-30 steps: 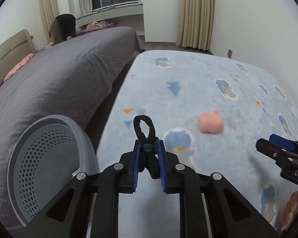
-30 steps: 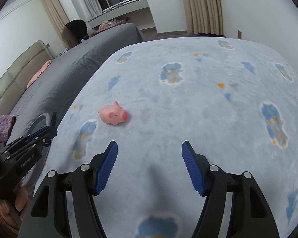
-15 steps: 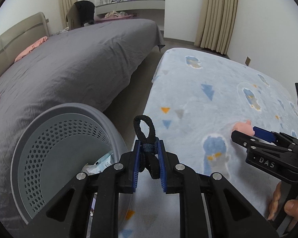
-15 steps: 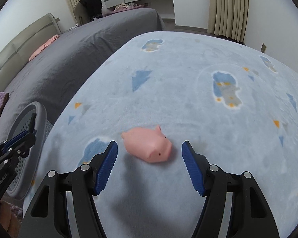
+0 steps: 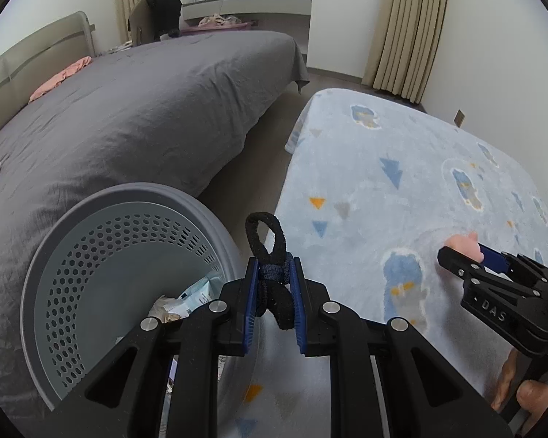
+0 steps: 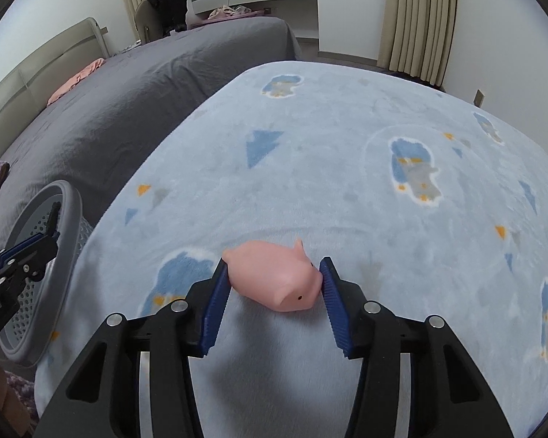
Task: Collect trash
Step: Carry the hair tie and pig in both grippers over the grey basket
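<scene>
My left gripper [image 5: 273,294] is shut on a black and navy hair tie [image 5: 269,266], held beside the rim of the grey perforated trash basket [image 5: 91,281], which holds crumpled paper and wrappers [image 5: 186,301]. My right gripper [image 6: 272,288] is around a pink toy pig [image 6: 274,277] lying on the light blue patterned blanket [image 6: 347,168]; both pads touch the pig's sides. In the left wrist view the right gripper [image 5: 493,273] and a bit of the pig [image 5: 464,246] show at the right. The basket [image 6: 36,273] and the left gripper [image 6: 18,259] show at the left of the right wrist view.
A bed with a grey cover [image 5: 128,109] runs along the left, with a pink cloth [image 5: 62,76] near the headboard. A strip of floor [image 5: 259,160] separates it from the blanket. Curtains [image 5: 405,25] and a wall lie beyond.
My right gripper has moved forward to the pig and narrowed onto it. My left gripper with the hair tie has swung left, closer to the basket.
</scene>
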{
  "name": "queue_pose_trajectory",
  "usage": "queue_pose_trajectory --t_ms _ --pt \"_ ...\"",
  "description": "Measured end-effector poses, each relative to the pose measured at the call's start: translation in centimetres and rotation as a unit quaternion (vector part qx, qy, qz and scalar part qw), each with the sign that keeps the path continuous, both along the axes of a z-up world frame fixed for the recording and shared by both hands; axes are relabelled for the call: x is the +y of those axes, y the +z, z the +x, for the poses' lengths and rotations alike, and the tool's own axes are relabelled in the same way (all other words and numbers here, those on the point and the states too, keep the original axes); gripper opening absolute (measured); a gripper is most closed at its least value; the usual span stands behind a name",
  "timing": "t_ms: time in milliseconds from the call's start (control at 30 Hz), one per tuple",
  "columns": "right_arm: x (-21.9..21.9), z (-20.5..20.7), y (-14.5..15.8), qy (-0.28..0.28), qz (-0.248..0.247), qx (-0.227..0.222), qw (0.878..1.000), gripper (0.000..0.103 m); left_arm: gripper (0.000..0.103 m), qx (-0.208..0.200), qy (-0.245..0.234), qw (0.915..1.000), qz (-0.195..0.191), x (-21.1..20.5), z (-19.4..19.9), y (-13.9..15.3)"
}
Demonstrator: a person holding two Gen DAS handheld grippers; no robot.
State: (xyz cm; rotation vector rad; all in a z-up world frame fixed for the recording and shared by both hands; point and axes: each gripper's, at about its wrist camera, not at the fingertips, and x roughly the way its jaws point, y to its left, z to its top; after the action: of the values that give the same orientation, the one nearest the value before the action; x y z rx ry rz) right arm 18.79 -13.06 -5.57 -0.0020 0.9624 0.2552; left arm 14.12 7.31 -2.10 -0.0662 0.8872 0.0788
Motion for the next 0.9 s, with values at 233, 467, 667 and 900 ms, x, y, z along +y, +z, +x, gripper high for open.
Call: queue_pose_trajectory --t_ms 233,467,667,900 --pt "0.4 -3.4 1.9 -0.010 0.019 -0.006 1.000 0.048 0.017 -0.021 0.008 0.9998 0.002 1.1 -1.5 1.2" --pt "3.5 -5.9 3.3 0.013 0.023 -0.012 1.000 0.048 0.017 -0.042 0.016 0.9989 0.009 2.9 -3.6 2.4" --pt "7.8 -6.8 4.3 0.046 0.043 -0.023 0.998 0.048 0.018 -0.049 0.030 0.9980 0.025 5.8 -5.5 2.6" --pt "14.1 -7.3 4.5 0.107 0.058 -0.031 0.992 0.048 0.018 -0.032 0.062 0.9969 0.036 10.7 -6.7 1.3"
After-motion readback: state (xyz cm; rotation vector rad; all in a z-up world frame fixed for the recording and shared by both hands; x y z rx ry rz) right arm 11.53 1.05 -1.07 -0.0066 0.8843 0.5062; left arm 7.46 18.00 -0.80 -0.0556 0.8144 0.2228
